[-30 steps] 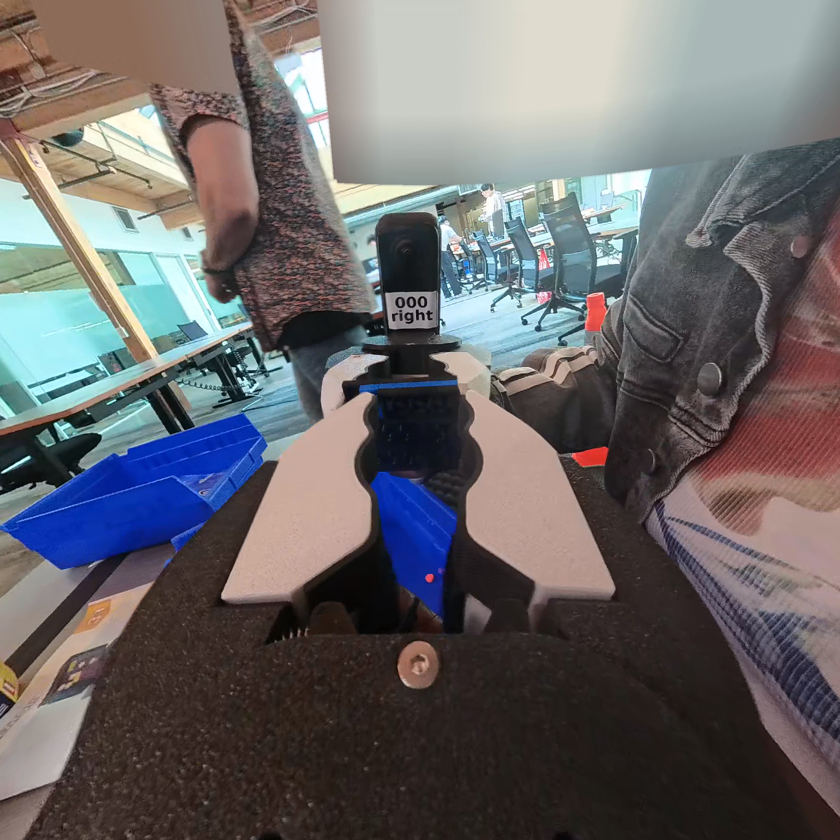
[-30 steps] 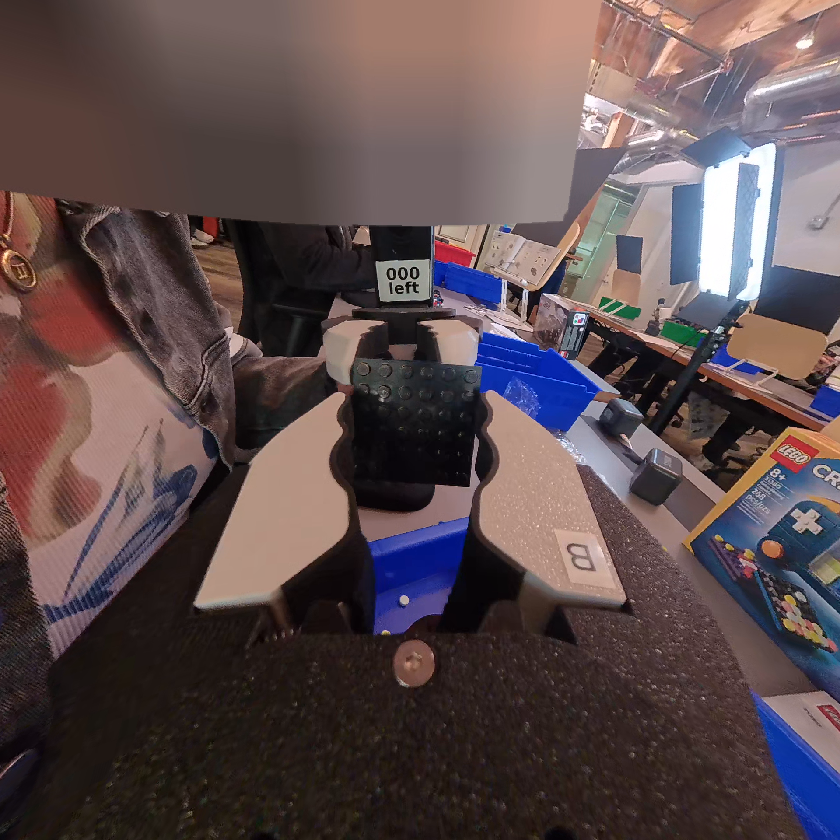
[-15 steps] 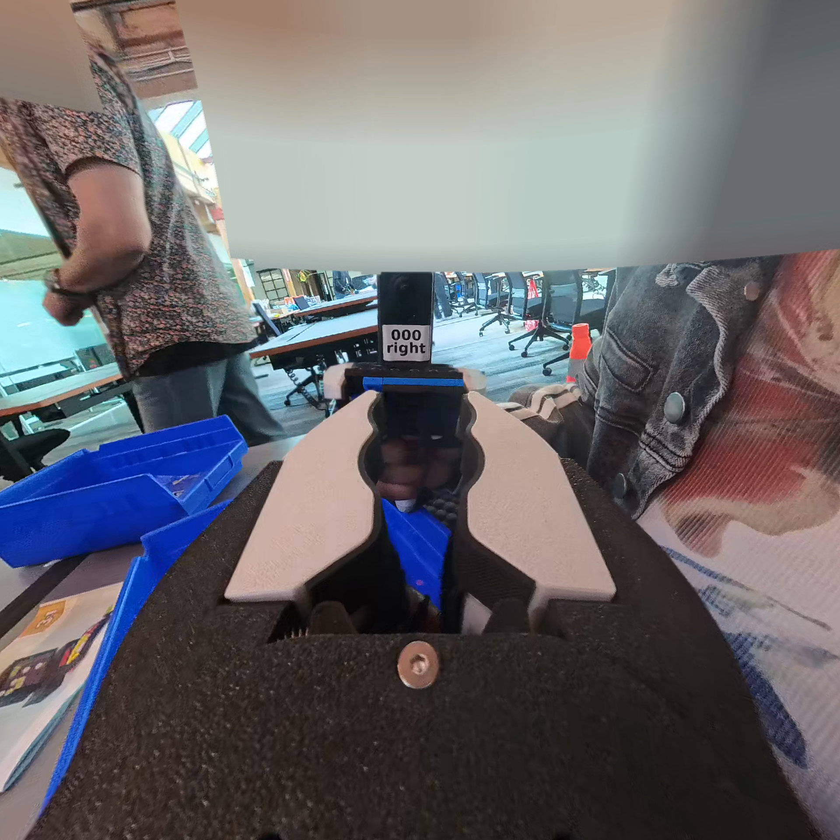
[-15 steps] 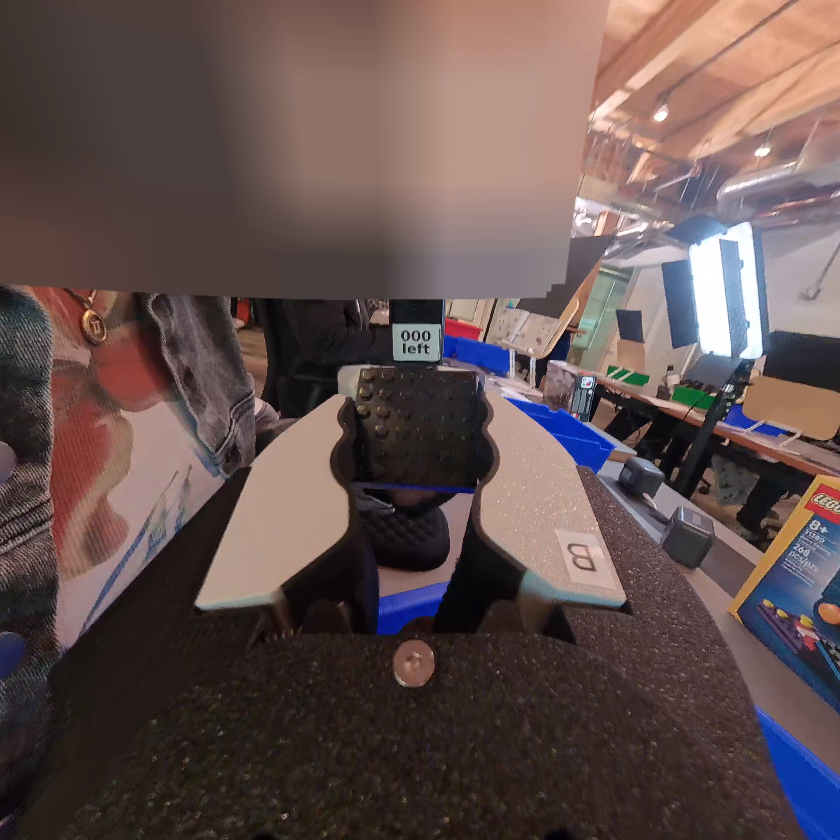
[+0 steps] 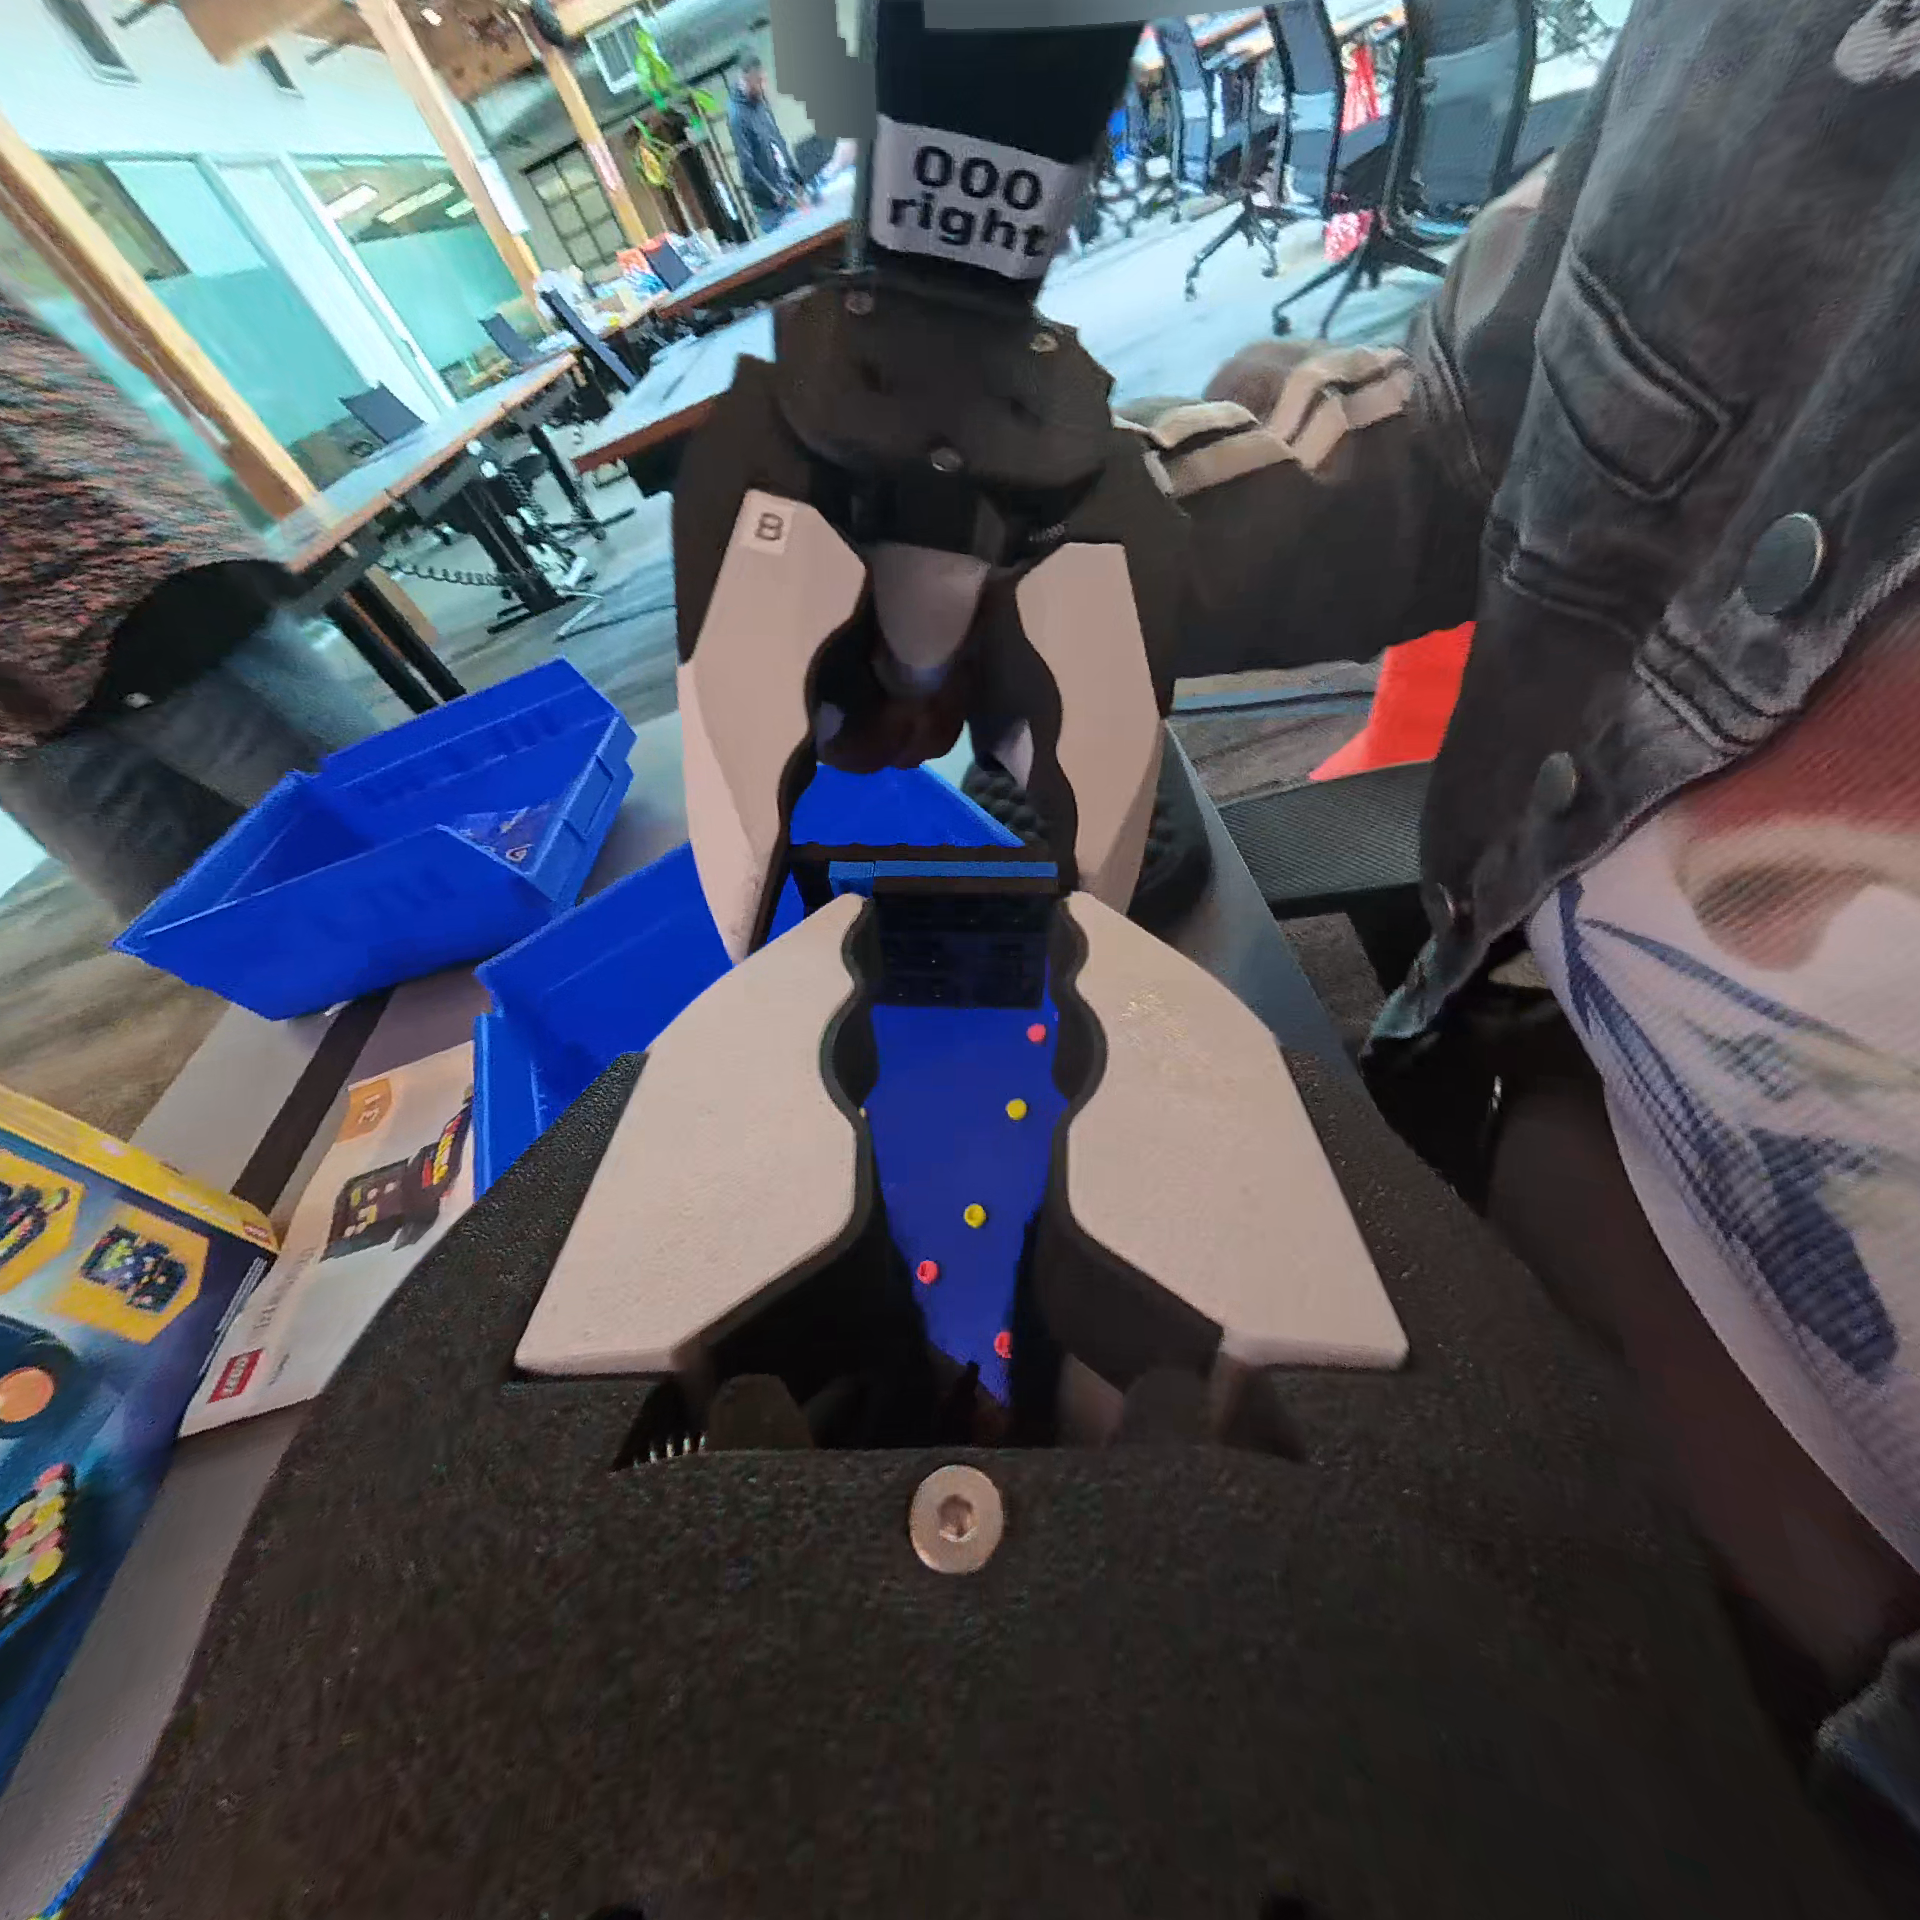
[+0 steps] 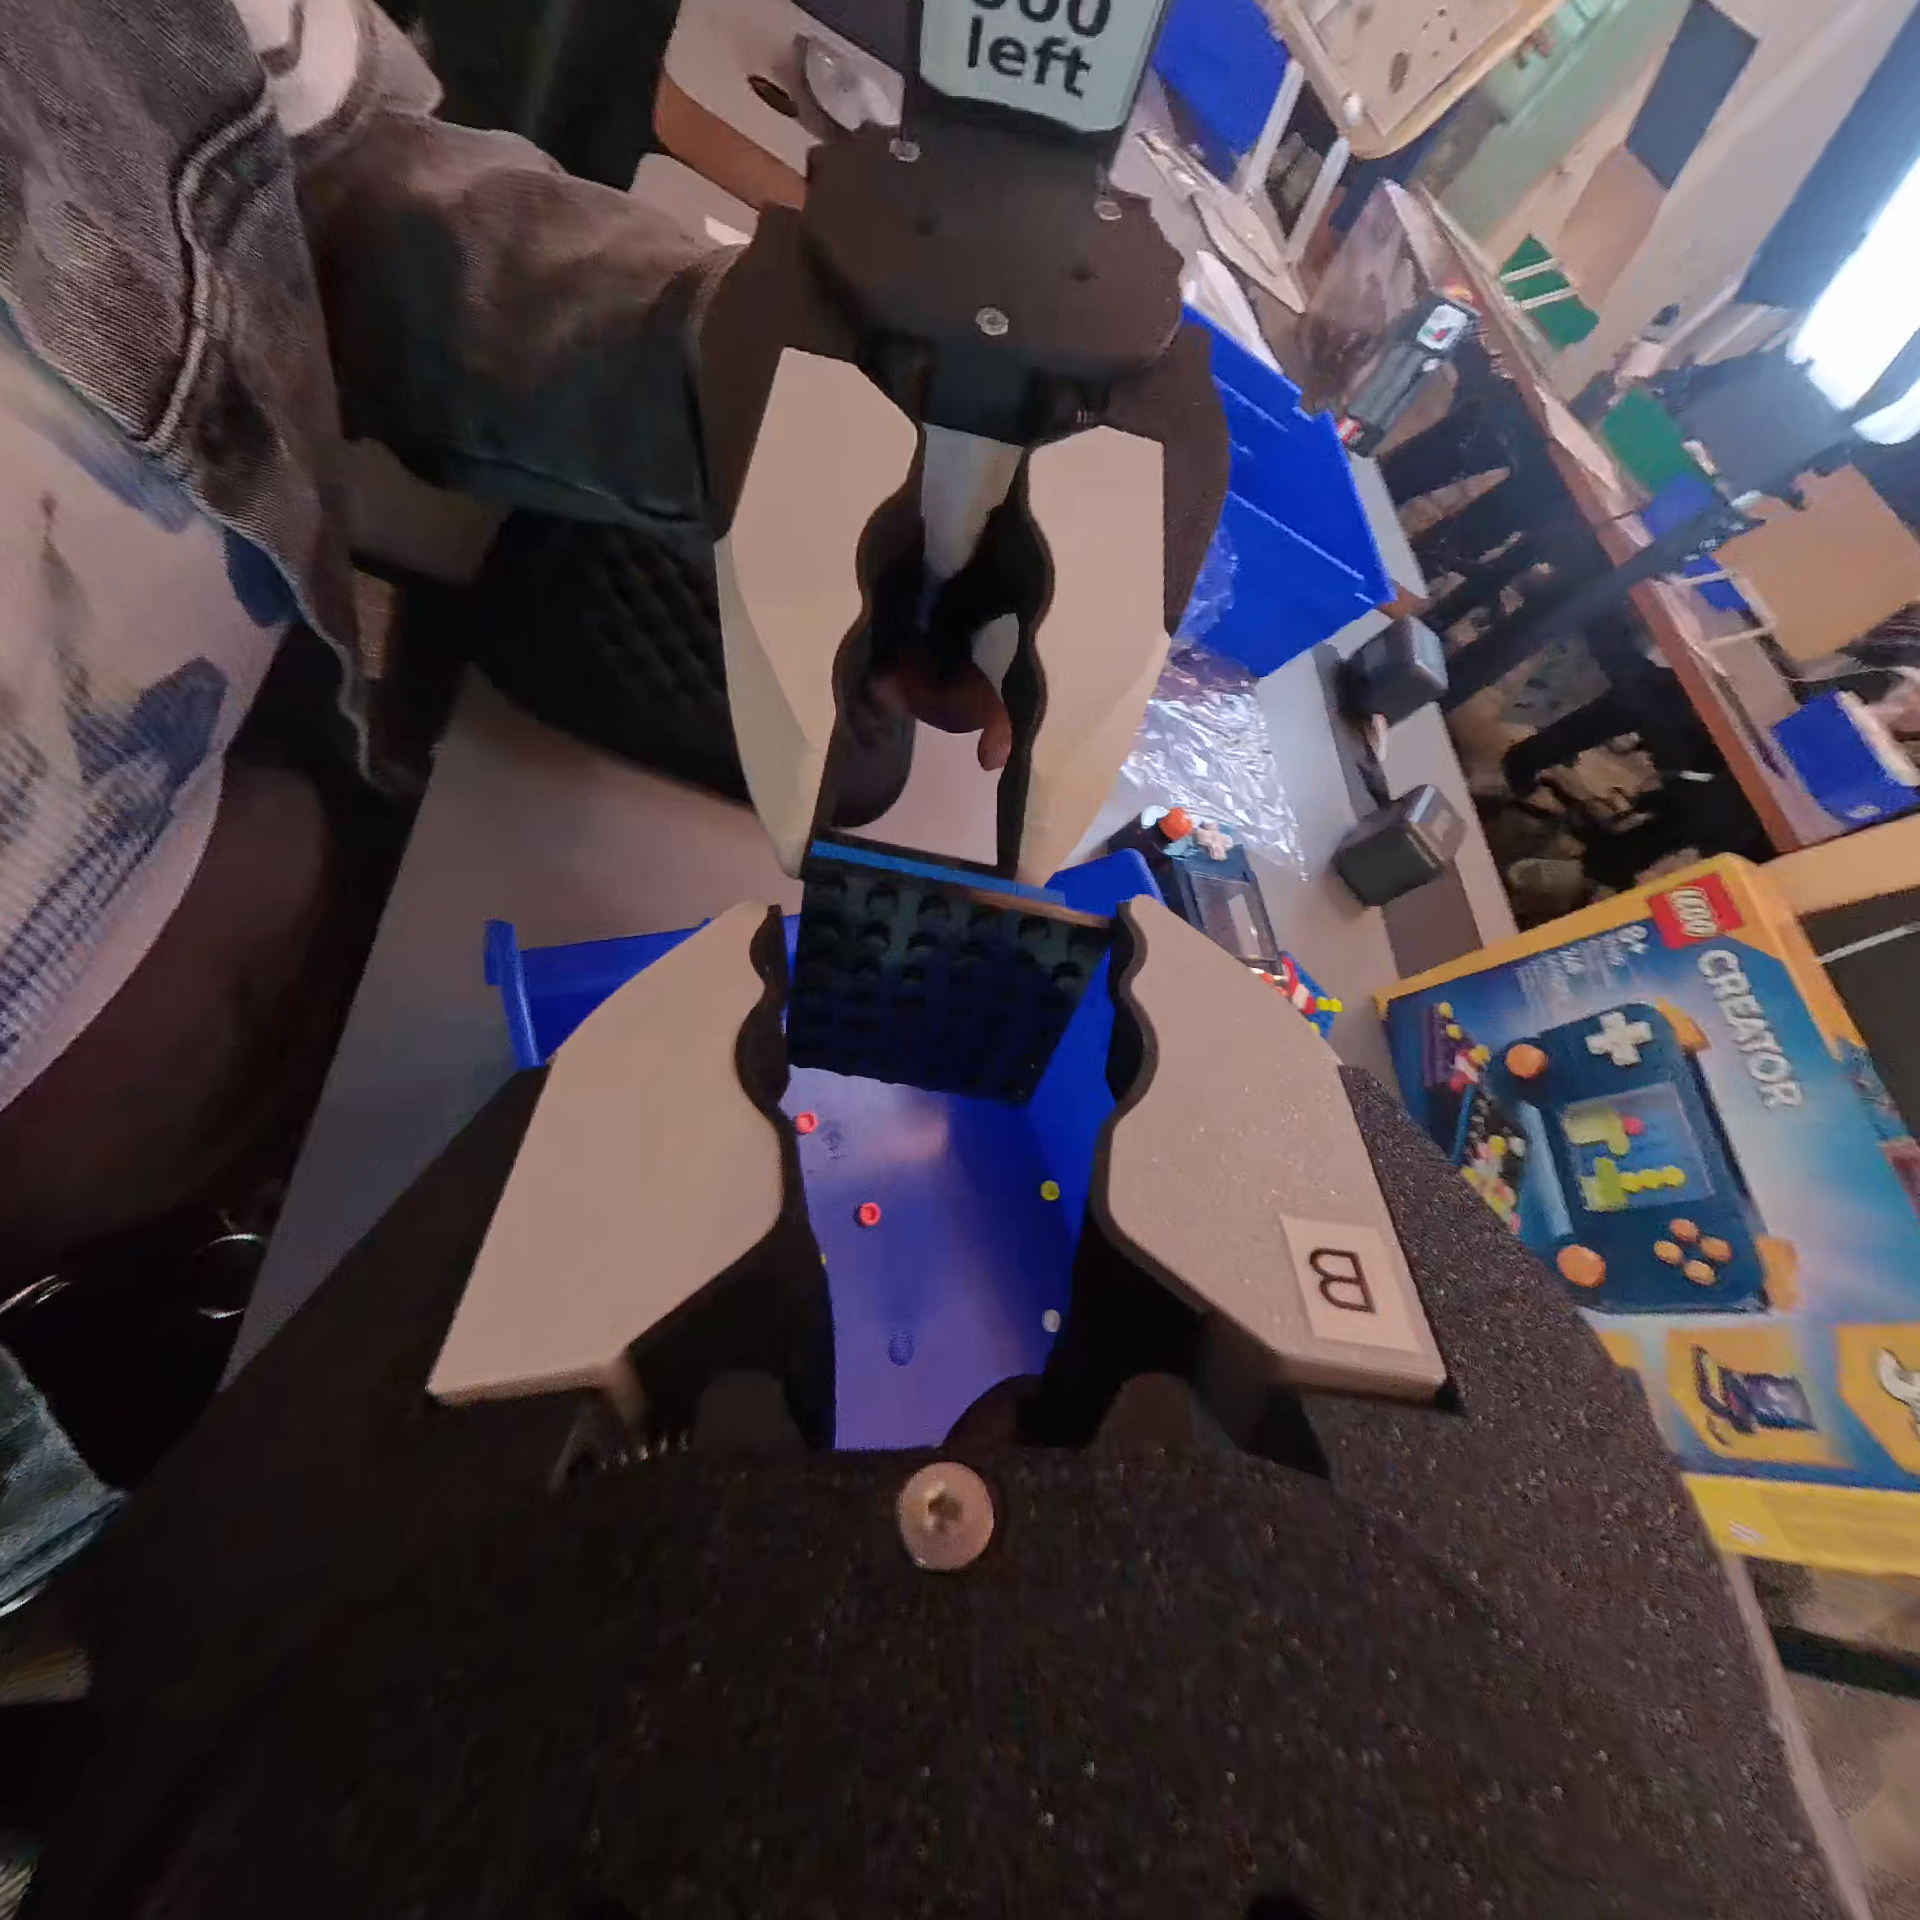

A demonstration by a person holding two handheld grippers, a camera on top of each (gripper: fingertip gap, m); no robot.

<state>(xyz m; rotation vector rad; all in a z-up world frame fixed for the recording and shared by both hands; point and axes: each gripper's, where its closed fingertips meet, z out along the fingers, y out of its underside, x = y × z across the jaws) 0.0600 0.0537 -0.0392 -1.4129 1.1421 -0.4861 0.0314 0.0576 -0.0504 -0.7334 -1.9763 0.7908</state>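
Note:
A black studded plate [image 5: 961, 951] with a blue layer along its far edge is held between both grippers, which face each other. My left gripper [image 5: 961, 909] is shut on one end of it. The right gripper's white fingers [image 5: 758, 727] come down from above onto the other end. In the right wrist view my right gripper [image 6: 948, 914] is shut on the same plate [image 6: 935, 997], and the left gripper's fingers [image 6: 790, 623] reach it from the top. The plate hangs over an open blue bin [image 5: 582, 987], also in the right wrist view [image 6: 582, 977], with small red and yellow studs [image 5: 975, 1216] on its floor.
A second blue bin [image 5: 364, 862] stands to the left. A toy box [image 6: 1621, 1143], a booklet [image 5: 353, 1195], a foil bag [image 6: 1205, 748], small grey boxes [image 6: 1392, 852] and more blue bins [image 6: 1278, 520] lie around. A person in a denim jacket [image 5: 1662, 520] is close by. Less than 4 cm separates the two grippers' tips.
Both grippers have tipped downward together with the plate still held between them. They were level and facing across the room; now they look down into the blue bin.

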